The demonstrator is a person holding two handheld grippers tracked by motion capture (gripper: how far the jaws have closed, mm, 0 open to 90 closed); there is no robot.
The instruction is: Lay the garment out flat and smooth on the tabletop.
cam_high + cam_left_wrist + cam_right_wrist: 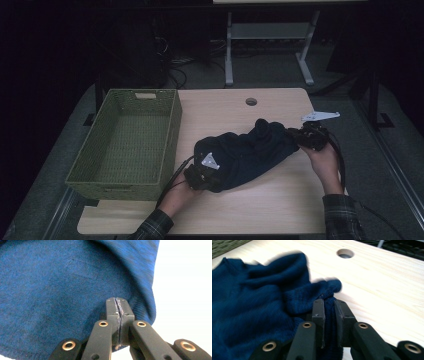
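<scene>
A dark blue knitted garment (pixel 247 152) lies bunched across the middle of the wooden table (pixel 280 210). My left gripper (pixel 206 176) is at its near left end, jaws pressed tight on a thin edge of the blue fabric (pixel 62 295). My right gripper (pixel 305 136) is at the garment's far right end. In the right gripper view its jaws clamp a thick fold of the garment (pixel 262 315), which bulges up between the pads (pixel 319 315). A hand holds each gripper from below.
A green woven basket (pixel 172 135) stands on the left of the table, close beside the garment. A round cable hole (pixel 251 101) sits near the table's far edge. Bare tabletop lies in front of the garment and to the right of the hole.
</scene>
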